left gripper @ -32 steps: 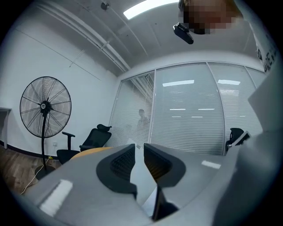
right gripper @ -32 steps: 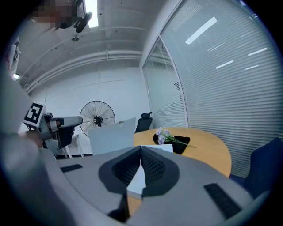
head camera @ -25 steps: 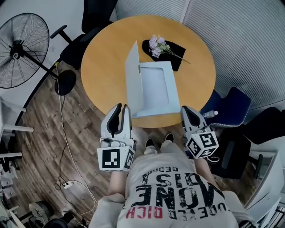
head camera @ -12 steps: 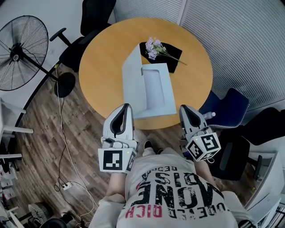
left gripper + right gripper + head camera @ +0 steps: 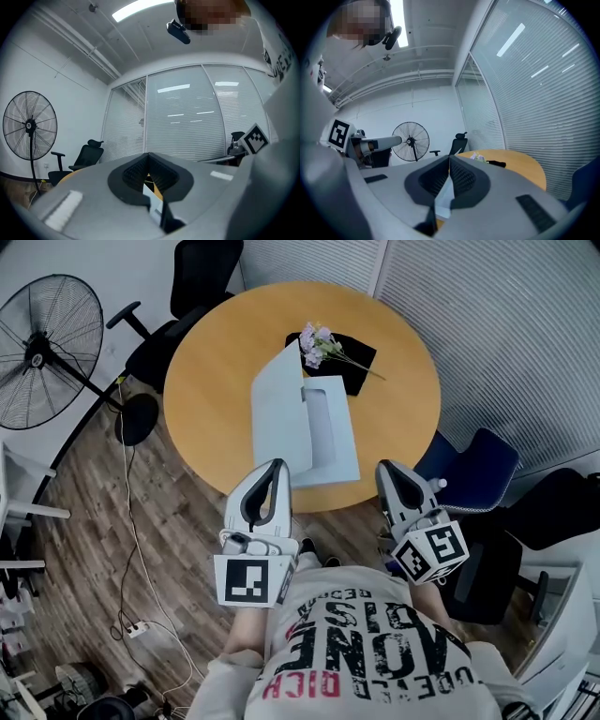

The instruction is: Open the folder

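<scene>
A pale blue folder (image 5: 328, 427) lies on the round wooden table (image 5: 211, 371), its front cover (image 5: 279, 418) raised and leaning over the left half. My left gripper (image 5: 278, 466) is off the table's near edge, just short of the folder's near left corner, shut and empty. To the right, my right gripper (image 5: 384, 468) is also off the edge, clear of the folder's near right corner, jaws together with nothing in them. In the left gripper view the jaws (image 5: 149, 154) meet at the tip, with a sliver of folder (image 5: 152, 199) beyond. The right gripper view shows its jaws (image 5: 450, 157) closed the same way.
A sprig of purple flowers (image 5: 317, 338) lies on a black cloth (image 5: 349, 362) behind the folder. A standing fan (image 5: 47, 348) and a black office chair (image 5: 187, 282) are at the left, a blue chair (image 5: 473, 465) at the right. A cable (image 5: 136, 521) runs over the wood floor.
The left gripper's jaws have closed and it has shifted right, away from the folder's corner. Both grippers have risen a little. The folder's cover now shows a wider face.
</scene>
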Action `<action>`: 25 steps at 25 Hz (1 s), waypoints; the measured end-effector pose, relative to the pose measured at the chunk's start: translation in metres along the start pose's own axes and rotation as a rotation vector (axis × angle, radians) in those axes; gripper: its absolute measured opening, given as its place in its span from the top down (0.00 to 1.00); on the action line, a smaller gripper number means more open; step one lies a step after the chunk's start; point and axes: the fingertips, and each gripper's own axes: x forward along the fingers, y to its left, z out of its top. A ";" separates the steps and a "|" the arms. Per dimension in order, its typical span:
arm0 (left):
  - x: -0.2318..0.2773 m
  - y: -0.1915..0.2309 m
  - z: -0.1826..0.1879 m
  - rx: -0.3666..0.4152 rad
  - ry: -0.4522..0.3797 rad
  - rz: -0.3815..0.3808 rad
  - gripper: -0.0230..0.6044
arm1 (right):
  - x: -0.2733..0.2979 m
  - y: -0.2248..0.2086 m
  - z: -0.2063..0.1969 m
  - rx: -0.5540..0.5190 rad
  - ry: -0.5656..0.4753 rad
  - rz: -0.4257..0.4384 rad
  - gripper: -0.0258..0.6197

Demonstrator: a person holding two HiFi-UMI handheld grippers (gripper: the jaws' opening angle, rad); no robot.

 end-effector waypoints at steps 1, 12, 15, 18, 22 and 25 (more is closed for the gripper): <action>0.000 -0.003 0.001 0.000 -0.001 -0.002 0.95 | -0.002 0.001 0.003 -0.002 0.000 0.004 0.94; -0.019 -0.041 0.005 0.018 0.027 -0.021 0.95 | -0.038 0.016 0.022 -0.013 -0.027 0.050 0.94; -0.026 -0.053 0.005 0.014 0.043 -0.029 0.95 | -0.051 0.020 0.025 -0.025 -0.031 0.058 0.94; -0.033 -0.064 0.005 0.001 0.050 -0.031 0.95 | -0.065 0.021 0.025 -0.018 -0.031 0.060 0.94; -0.041 -0.081 0.004 0.000 0.054 -0.047 0.95 | -0.081 0.023 0.024 -0.012 -0.028 0.062 0.94; -0.049 -0.092 0.001 0.003 0.057 -0.055 0.95 | -0.093 0.026 0.021 -0.016 -0.025 0.063 0.94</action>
